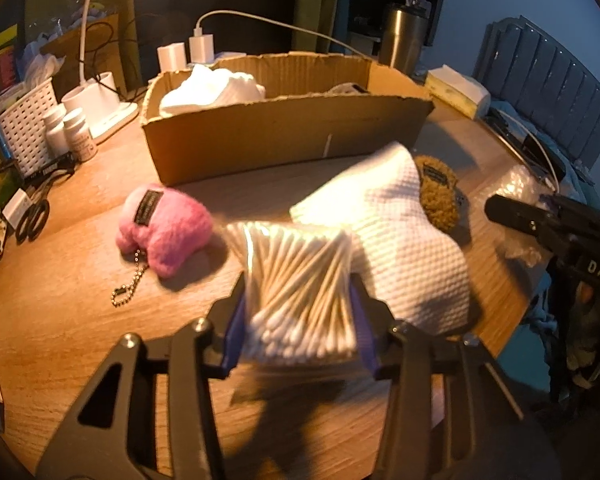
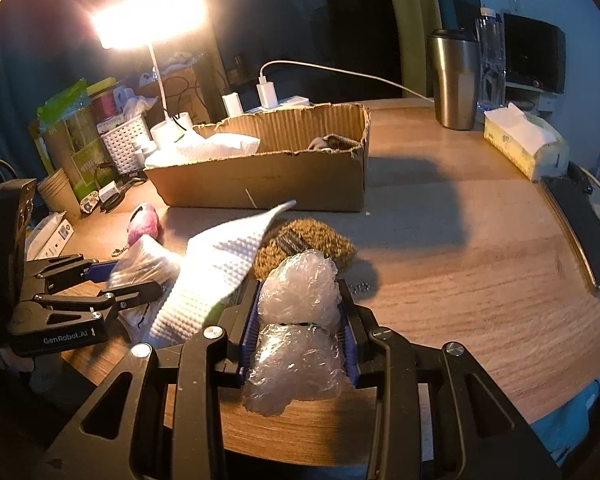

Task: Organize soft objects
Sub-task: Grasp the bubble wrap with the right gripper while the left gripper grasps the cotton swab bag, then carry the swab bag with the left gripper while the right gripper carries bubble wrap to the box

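Note:
My left gripper (image 1: 298, 296) is shut on a clear bag of cotton swabs (image 1: 300, 276), held just above the wooden table (image 1: 80, 312). It also shows in the right wrist view (image 2: 116, 280). My right gripper (image 2: 300, 308) is shut on a crumpled wad of bubble wrap (image 2: 298, 328). A white waffle cloth (image 1: 392, 232) lies between them, partly over a brown plush toy (image 1: 440, 196). A pink plush toy (image 1: 164, 228) with a ball chain lies to the left. The cardboard box (image 1: 284, 136) behind holds a white cloth (image 1: 212, 88).
A desk lamp base (image 1: 100, 100), pill bottles (image 1: 74, 132), a white basket (image 1: 28, 116) and scissors (image 1: 32, 220) crowd the left. A steel tumbler (image 2: 454, 80) and a tissue pack (image 2: 520, 140) stand at the right rear. The table edge curves at the right.

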`<state>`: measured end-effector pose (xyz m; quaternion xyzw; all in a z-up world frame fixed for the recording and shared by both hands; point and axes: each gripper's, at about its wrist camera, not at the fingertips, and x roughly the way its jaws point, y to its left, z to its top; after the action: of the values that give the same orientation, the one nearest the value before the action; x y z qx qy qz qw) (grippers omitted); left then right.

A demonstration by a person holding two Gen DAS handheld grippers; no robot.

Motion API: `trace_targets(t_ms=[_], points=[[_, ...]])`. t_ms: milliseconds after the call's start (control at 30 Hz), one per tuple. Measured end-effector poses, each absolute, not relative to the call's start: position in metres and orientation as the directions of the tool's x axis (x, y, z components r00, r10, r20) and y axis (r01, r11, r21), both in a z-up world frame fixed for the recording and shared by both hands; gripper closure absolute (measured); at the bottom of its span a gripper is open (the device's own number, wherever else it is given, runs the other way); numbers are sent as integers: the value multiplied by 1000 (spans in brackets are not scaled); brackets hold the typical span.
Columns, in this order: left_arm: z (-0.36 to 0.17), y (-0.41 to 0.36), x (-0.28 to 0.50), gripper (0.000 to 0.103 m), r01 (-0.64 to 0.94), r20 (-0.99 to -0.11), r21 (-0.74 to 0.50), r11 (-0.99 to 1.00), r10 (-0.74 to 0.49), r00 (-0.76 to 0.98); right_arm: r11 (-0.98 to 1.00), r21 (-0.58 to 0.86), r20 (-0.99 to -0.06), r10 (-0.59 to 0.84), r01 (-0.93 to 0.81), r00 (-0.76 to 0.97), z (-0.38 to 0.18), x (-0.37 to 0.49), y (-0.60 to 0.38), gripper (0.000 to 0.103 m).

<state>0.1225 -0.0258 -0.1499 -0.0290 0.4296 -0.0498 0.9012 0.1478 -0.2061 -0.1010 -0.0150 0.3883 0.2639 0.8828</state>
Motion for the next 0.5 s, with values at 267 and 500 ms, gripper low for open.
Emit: trace_targets(t_ms=[267,500], points=[[-135,-22,120,57,71,-736,-119,990,-136,663,856,163,-682,458,-491,571,-91,151,-200,66],[-123,-15,122,57,67,-707,-149,987,-153,690,853,153,-668,462,-500,583,-82,154,-196,66]])
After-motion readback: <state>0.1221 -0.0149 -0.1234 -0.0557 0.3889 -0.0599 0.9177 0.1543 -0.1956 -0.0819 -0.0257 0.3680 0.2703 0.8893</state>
